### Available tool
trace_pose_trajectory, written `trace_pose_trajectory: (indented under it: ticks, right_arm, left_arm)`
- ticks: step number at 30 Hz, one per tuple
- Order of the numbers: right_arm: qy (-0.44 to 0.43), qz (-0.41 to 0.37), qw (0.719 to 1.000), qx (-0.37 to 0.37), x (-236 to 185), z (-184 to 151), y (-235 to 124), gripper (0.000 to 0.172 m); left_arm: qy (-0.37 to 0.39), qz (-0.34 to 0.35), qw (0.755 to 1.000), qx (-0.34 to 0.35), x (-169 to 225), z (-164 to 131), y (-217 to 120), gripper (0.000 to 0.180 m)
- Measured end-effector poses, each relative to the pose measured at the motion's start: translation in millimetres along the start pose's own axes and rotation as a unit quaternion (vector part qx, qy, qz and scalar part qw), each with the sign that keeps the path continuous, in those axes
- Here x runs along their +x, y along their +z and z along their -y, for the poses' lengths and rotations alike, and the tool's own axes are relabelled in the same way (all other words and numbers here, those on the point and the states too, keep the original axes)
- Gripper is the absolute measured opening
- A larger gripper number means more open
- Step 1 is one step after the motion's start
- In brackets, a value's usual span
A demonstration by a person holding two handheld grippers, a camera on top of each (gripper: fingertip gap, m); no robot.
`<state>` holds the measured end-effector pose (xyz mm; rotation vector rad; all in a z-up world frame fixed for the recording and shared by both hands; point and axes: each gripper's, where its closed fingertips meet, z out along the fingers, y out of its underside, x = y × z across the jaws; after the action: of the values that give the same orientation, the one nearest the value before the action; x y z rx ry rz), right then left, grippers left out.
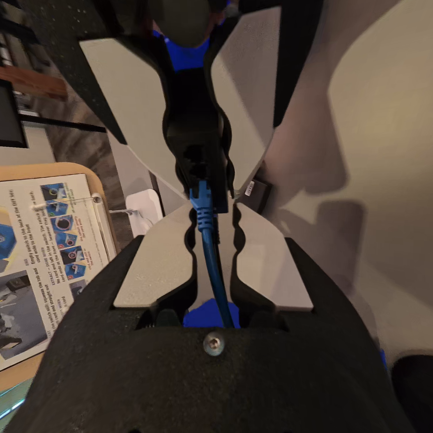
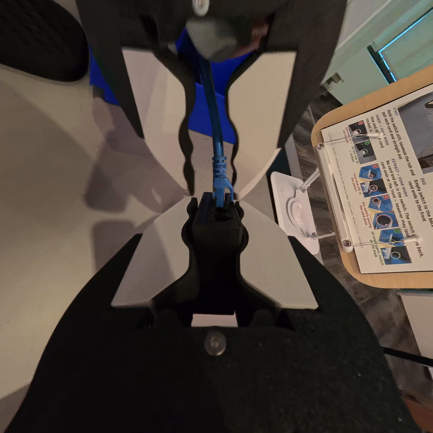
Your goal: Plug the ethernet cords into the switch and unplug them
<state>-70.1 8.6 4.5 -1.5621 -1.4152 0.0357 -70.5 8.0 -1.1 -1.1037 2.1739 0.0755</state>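
The black switch (image 2: 215, 246) is clamped between the pads of my right gripper (image 2: 215, 200), which holds it above the white table. A blue ethernet plug (image 2: 220, 180) sits in one of its ports, and the blue cord (image 2: 210, 105) runs away between the fingers of my left gripper (image 2: 213, 192). In the left wrist view the switch (image 1: 218, 175) faces me in the right gripper (image 1: 209, 194), with the plug (image 1: 200, 196) in its lowest port. My left gripper (image 1: 213, 205) is open. The cord (image 1: 210, 257) passes between its pads with a gap on each side.
A wooden board with a printed instruction sheet (image 1: 46, 234) (image 2: 375, 187) stands beside the table. A white stand base (image 1: 145, 210) (image 2: 297, 210) lies next to it. A blue bin (image 2: 206, 112) is behind the left gripper. The white table (image 1: 351, 164) spreads to the other side. My two grippers' fingertips are within a few centimetres of each other.
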Motion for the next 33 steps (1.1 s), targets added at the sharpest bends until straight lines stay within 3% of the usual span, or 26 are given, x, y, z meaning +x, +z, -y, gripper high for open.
trace_pose_trajectory:
  ticks: [5,8,12,17,33]
  right_arm:
    - [-0.001,0.006,1.000,0.000,1.3,-4.2,-4.5,0.030]
    - [-0.001,0.006,1.000,0.002,3.9,-9.5,-6.3,0.031]
    - [-0.017,0.004,1.000,0.014,2.8,-3.1,-10.1,0.030]
    - [-0.029,0.013,0.999,0.018,-2.2,-1.8,-9.4,0.030]
    - [-0.017,0.038,0.999,0.025,-7.2,-0.4,-10.0,0.030]
  left_arm:
    - [0.001,0.024,0.999,0.033,-5.7,5.7,-0.1,0.020]
    - [0.014,0.042,0.995,0.087,-13.9,22.1,-15.2,0.013]
    - [0.027,0.018,0.995,0.099,-11.1,26.8,-16.9,0.022]
    - [-0.019,-0.034,0.991,0.131,-5.6,28.9,-17.0,0.015]
    - [-0.055,-0.073,0.989,0.116,-1.1,28.6,-16.6,0.013]
